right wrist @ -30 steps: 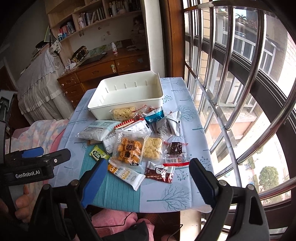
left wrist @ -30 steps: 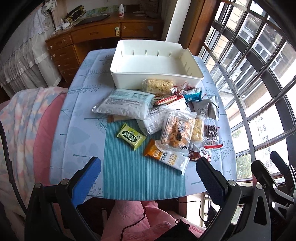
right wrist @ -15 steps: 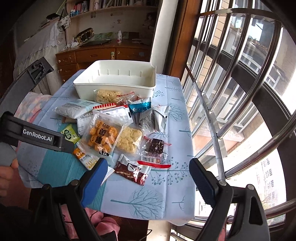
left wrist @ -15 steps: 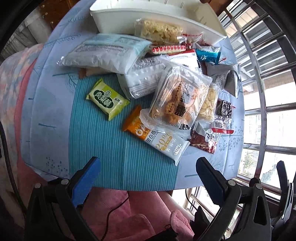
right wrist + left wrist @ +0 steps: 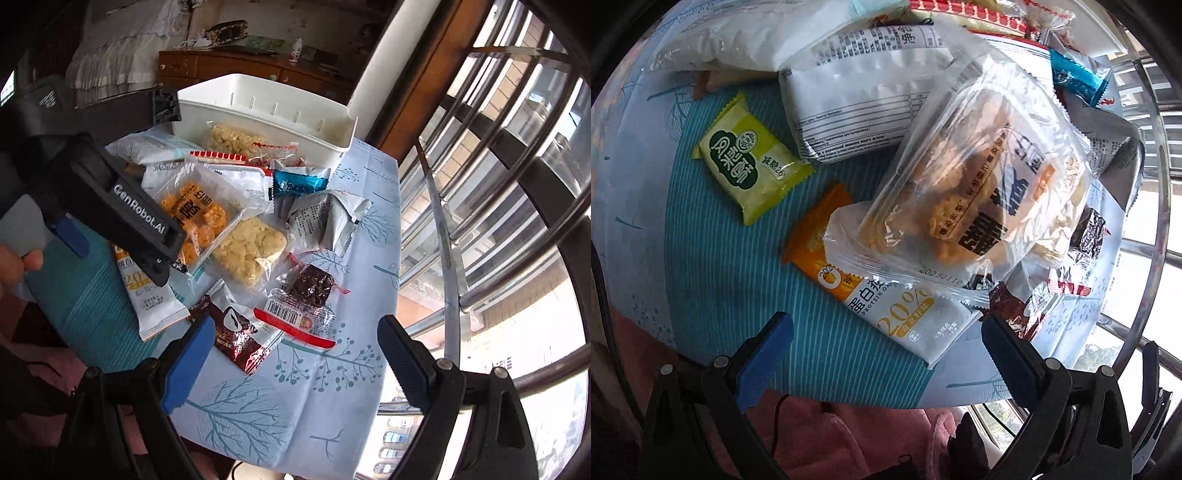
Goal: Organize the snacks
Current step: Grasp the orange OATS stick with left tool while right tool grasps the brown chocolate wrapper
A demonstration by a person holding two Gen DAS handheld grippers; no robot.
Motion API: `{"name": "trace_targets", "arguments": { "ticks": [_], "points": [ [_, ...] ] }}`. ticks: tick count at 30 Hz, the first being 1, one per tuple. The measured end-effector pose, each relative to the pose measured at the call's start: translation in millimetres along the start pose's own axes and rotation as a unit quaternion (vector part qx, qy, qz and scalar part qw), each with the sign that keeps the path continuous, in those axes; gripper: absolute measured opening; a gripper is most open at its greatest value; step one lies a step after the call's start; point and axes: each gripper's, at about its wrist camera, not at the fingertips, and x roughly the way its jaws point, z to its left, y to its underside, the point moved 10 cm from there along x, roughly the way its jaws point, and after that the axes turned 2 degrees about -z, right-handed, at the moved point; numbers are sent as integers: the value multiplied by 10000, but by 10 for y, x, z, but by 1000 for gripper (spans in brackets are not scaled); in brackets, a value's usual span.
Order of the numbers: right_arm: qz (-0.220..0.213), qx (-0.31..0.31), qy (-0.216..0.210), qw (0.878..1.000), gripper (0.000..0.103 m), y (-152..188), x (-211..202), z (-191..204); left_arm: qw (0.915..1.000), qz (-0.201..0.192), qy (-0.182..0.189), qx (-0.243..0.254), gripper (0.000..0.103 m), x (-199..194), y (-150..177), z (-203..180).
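Observation:
Snack packets lie heaped on a blue cloth-covered table (image 5: 713, 280). My left gripper (image 5: 886, 332) hovers open, close above the near end of an orange-and-white protein bar (image 5: 886, 295). A clear bag of orange crackers (image 5: 979, 192) overlaps that bar, and a green packet (image 5: 750, 162) lies apart to the left. My right gripper (image 5: 295, 332) is open over a dark red packet (image 5: 236, 336) and a brownie packet (image 5: 306, 295). The white bin (image 5: 266, 110) stands empty behind the heap. The left gripper's black housing (image 5: 136, 218) covers part of the pile.
Metal window bars (image 5: 480, 184) run close along the table's right edge. A wooden dresser (image 5: 221, 70) stands behind the bin. Pink fabric (image 5: 812, 435) lies below the near table edge. Blue (image 5: 299, 181) and silver (image 5: 325, 221) packets sit mid-pile.
Both grippers have come down toward the table. The left one tipped downward and closed in on the snacks, so the bin left its view. The right view has rolled.

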Motion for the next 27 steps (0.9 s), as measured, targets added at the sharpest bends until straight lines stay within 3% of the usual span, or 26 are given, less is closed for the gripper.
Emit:
{"name": "trace_targets", "arguments": {
  "ticks": [5,10,17,20,25,27],
  "points": [
    [149,-621,-129,9979,87,132,227,152,9990,280,87,-348,96,237,43,-67],
    [294,-807,-422,9954,83,234,376,274,9975,358,187,-586,94,433,90,-124],
    [315,-1051,-816,9906,69,276,524,477,9970,370,161,-660,90,409,-71,-78],
    [297,-1104,-937,9890,67,274,568,547,9969,345,59,-701,77,290,-83,66],
    [249,-1192,-1112,9863,62,286,604,661,9957,317,-125,-865,45,215,-109,174],
    [249,-1288,-1163,9845,60,297,624,717,9951,311,-92,-931,41,202,-114,210]
  ]
}}
